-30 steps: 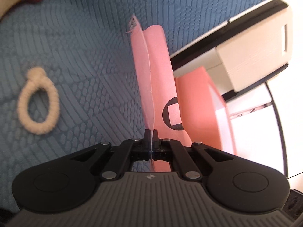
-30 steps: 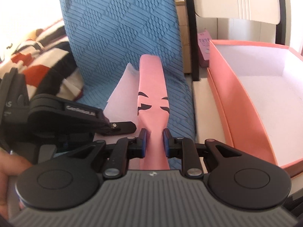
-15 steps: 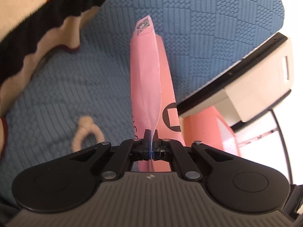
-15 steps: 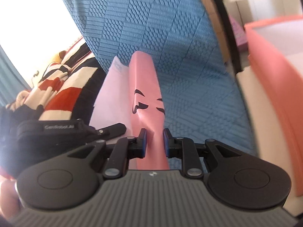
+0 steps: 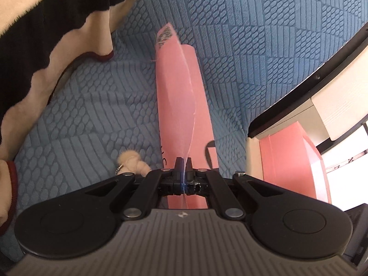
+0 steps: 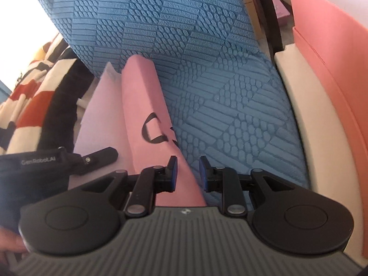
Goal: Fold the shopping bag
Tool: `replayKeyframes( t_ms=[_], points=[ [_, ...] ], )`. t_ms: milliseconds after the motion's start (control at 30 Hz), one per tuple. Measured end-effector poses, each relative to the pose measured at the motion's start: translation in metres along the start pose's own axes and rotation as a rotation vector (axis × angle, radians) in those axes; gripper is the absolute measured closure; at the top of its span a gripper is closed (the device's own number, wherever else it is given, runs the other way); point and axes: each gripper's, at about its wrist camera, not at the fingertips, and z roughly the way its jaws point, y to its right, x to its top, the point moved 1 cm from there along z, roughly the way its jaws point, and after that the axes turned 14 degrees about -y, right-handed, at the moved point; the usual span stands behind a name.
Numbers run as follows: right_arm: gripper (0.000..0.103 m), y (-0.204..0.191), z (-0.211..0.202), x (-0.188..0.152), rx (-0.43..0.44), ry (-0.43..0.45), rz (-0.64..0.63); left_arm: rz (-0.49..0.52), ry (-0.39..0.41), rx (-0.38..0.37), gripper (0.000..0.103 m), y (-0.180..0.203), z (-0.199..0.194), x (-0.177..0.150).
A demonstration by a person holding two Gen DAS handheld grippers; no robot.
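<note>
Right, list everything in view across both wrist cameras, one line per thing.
shopping bag: one, pink with black print, on the blue cover, edge pinched in the left gripper.
blue cover: one, blue quilted, under the bag.
blanket: one, black, white and orange, beside the blue cover.
cord loop: one, cream, on the cover near the left gripper.
box: one, salmon pink, right of the cover.
left gripper: one, black, fingers shut on the bag.
right gripper: one, black, fingers apart, astride the bag's edge.
</note>
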Motion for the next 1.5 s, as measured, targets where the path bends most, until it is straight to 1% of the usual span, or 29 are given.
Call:
replayKeyframes(
  t_ms=[33,133,200,300,433,600,700,800,900,967,1067,1133,1200,1233,1267,1333,1400,1500],
  points=[
    [0.078,0.0,-0.004,-0.001,-0.006,0.011,-0.009,0.004,-0.002,0.003,0.103,0.001,0.001,-0.001],
    [0.071,0.001,-0.016,0.001,-0.001,0.039,-0.021,0.008,-0.007,0.002,0.103,0.0,0.004,0.0],
    [0.061,0.0,-0.026,0.001,0.0,0.068,-0.04,0.011,-0.007,0.003,0.103,0.0,0.004,0.0],
    [0.051,-0.005,-0.038,0.0,-0.011,0.112,-0.089,0.015,-0.006,0.008,0.103,0.002,0.005,-0.001],
    [0.049,-0.019,-0.046,-0.005,-0.013,0.143,-0.188,0.025,-0.01,0.009,0.103,0.005,0.005,-0.001],
    [0.048,-0.042,-0.03,-0.021,-0.077,0.092,-0.336,0.029,-0.009,0.014,0.102,0.006,0.004,-0.001],
    [0.048,-0.055,-0.018,-0.031,-0.147,0.069,-0.436,0.024,-0.008,0.016,0.102,0.005,0.004,-0.001],
    [0.049,-0.067,-0.007,-0.044,-0.233,0.063,-0.564,0.021,-0.009,0.016,0.102,0.004,0.003,-0.001],
    [0.049,-0.073,0.004,-0.053,-0.325,0.058,-0.653,0.016,-0.011,0.019,0.102,0.003,0.003,-0.001],
    [0.047,-0.071,0.005,-0.057,-0.331,0.061,-0.672,0.012,-0.011,0.024,0.102,0.003,0.003,-0.001],
    [0.035,-0.07,0.006,-0.057,-0.317,0.053,-0.672,0.004,-0.013,0.031,0.102,0.001,0.003,0.0],
    [0.035,-0.071,0.004,-0.055,-0.271,0.023,-0.657,-0.003,-0.015,0.032,0.102,0.0,0.003,0.001],
    [0.033,-0.074,-0.003,-0.057,-0.204,0.018,-0.664,-0.005,-0.016,0.035,0.102,-0.001,0.003,0.001],
    [0.03,-0.076,-0.003,-0.06,-0.205,0.024,-0.68,-0.006,-0.017,0.036,0.102,-0.001,0.004,0.002],
    [0.027,-0.078,-0.003,-0.063,-0.231,0.035,-0.705,-0.006,-0.017,0.037,0.102,0.0,0.005,0.002],
    [0.027,-0.08,0.004,-0.069,-0.308,0.044,-0.757,-0.005,-0.018,0.042,0.102,0.0,0.005,0.002],
    [0.027,-0.078,0.01,-0.07,-0.344,0.033,-0.777,-0.005,-0.018,0.048,0.102,-0.001,0.005,0.002],
    [0.027,-0.071,0.018,-0.066,-0.376,0.0,-0.756,-0.009,-0.019,0.055,0.103,-0.002,0.005,0.003]
  ],
)
